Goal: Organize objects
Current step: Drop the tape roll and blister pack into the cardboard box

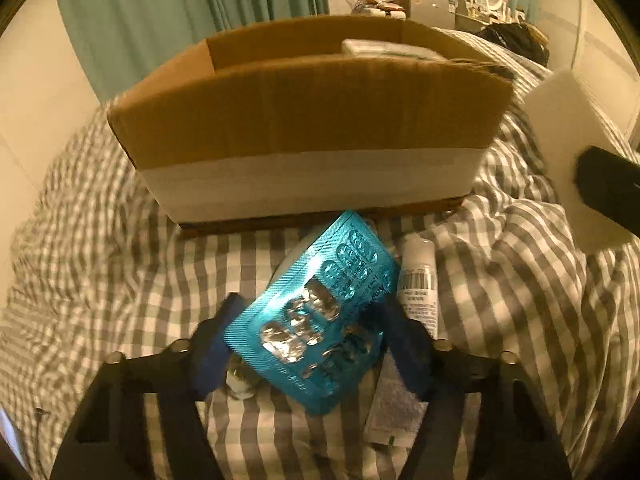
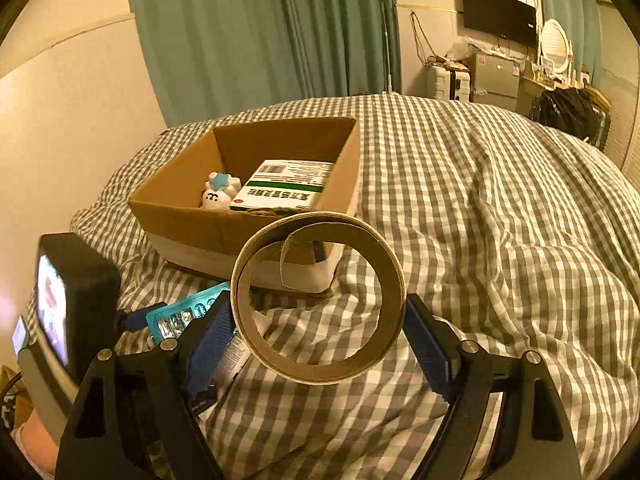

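The left gripper (image 1: 310, 344) is pinching a teal blister pack (image 1: 316, 316) by its two long edges, the blue fingers (image 1: 216, 344) pressing in from both sides, and the pack is sitting tilted above the grey-and-white checked bedcover (image 1: 100, 280), its upper corner reaching close to the near wall of the cardboard box (image 1: 304, 120). That near wall, with a white band along its lower part, is standing high in the left wrist view and blocking most of the box's inside. Just right of the pack a white tube (image 1: 418, 280) with a barcode label is lying on the cover, and a flat packet (image 1: 394, 412) is lying below it, close to the right finger. The right gripper (image 2: 320, 340) is gripping a brown cardboard tape ring (image 2: 320, 300) across its outer rim, holding it upright so the hole is facing the camera; its top edge is overlapping the box's near corner in the picture, though whether they are touching cannot be told. In the right wrist view the box is lying open at the top, holding a white medicine carton (image 2: 286, 184) with a green stripe and a small white figurine (image 2: 218, 192) beside it, with bare floor showing towards the far wall. To the right of the box the bedcover is spreading wide and rumpled.
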A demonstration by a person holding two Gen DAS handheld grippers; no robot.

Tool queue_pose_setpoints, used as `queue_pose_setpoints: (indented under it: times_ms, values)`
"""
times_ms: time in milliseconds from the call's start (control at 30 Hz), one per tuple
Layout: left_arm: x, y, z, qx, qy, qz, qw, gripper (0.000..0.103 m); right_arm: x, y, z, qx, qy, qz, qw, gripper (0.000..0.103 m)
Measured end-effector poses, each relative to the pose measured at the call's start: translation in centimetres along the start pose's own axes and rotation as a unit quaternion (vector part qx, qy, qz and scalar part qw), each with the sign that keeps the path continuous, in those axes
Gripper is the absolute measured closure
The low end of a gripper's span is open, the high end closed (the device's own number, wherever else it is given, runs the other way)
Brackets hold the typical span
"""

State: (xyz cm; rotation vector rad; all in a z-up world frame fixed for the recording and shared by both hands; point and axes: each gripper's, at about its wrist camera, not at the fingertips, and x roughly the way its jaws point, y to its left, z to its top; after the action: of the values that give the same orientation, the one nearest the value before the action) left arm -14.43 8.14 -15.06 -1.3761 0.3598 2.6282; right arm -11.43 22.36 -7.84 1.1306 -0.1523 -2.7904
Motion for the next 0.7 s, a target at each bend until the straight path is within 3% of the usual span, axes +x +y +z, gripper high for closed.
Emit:
queue_pose_setpoints:
  times_ms: [67,300,367,600,700]
  values:
    - [-0.8,-0.3,-0.2,0.008,0.000,0.007,0.9999,0.049,0.0,-0.6,0.0,0.017,0.002,0.011,1.000,0.020]
    - [-4.5,-1.1,-0.8,0.018,0.005,-0.010,0.9998,0.087,-0.7,-1.1,-0.2,0.026,0.004,0.022,0.999,0.020]
    - [-4.7,-2.2,-0.6,0.024,0.007,-0.020,0.9995,0.093,-1.1,-1.0,-0.2,0.027,0.003,0.028,0.999,0.020]
    - [-6.5,-3.4,-0.4,0.046,-0.009,-0.010,0.9988,0.096,-3.1,-0.8,0.6,0.032,-0.013,0.042,0.999,0.020]
    - [-7.7,-2.1,0.3,0.023,-0.020,-0.016,0.9994,0.096,-4.0,-0.4,0.7,0.013,-0.021,0.042,0.999,0.020]
